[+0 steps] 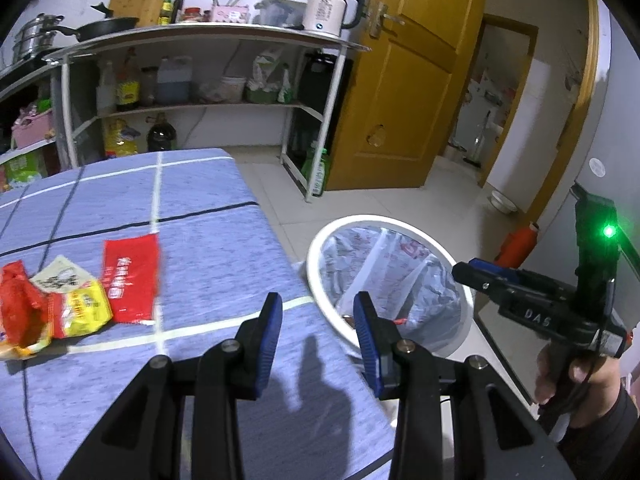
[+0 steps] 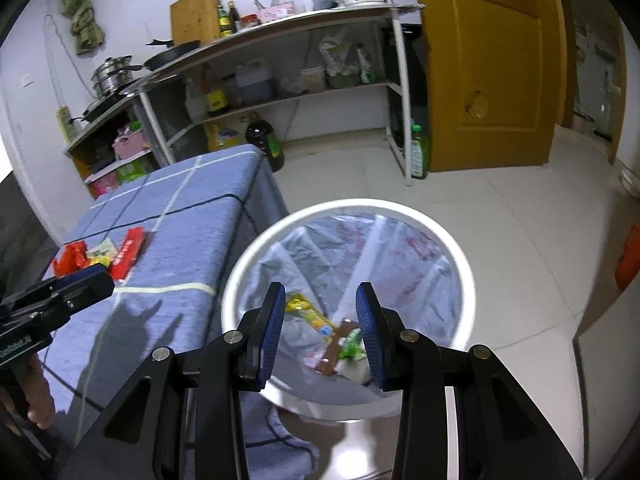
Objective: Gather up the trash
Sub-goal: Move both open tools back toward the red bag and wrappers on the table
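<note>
Snack wrappers lie on the blue checked tablecloth: a flat red packet, a yellow and white bag and a crumpled red wrapper. My left gripper hovers open over the table's right edge, empty, to the right of the wrappers. My right gripper hangs open and empty above the white trash bin with its clear liner. Several wrappers lie at the bin's bottom. The same table wrappers show small in the right wrist view.
The bin stands on the tiled floor right beside the table. A metal shelf rack with bottles, pans and a kettle lines the back wall. A yellow door stands ajar. An orange object lies on the floor at right.
</note>
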A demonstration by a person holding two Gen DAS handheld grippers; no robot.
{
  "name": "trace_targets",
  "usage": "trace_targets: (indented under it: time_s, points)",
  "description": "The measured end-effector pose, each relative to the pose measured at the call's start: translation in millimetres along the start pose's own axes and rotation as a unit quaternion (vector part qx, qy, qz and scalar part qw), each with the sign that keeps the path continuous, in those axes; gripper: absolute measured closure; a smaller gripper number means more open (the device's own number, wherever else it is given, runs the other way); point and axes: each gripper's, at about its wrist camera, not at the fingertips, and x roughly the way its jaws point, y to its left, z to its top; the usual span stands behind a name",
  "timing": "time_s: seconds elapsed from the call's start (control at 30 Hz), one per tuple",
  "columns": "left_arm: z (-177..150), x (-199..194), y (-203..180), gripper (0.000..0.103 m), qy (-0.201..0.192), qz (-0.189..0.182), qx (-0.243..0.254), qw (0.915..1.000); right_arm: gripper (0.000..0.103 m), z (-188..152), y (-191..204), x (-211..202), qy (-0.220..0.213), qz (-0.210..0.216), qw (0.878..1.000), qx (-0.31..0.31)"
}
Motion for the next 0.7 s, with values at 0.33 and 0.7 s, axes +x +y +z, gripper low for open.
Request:
trace_targets:
  time_s: [0.33,0.7]
  points:
    - [-15,-33,56,0.064,-0.015,0.045,-0.030,0.9984,0.065,10,61,7,-0.008,0.041,0.998,-0.056]
    - [-31,-73,143,0.064,-0.042,0.127,-0.090,0.9870,0.065,13,127,27,0.019,0.098,0.991,-0.094]
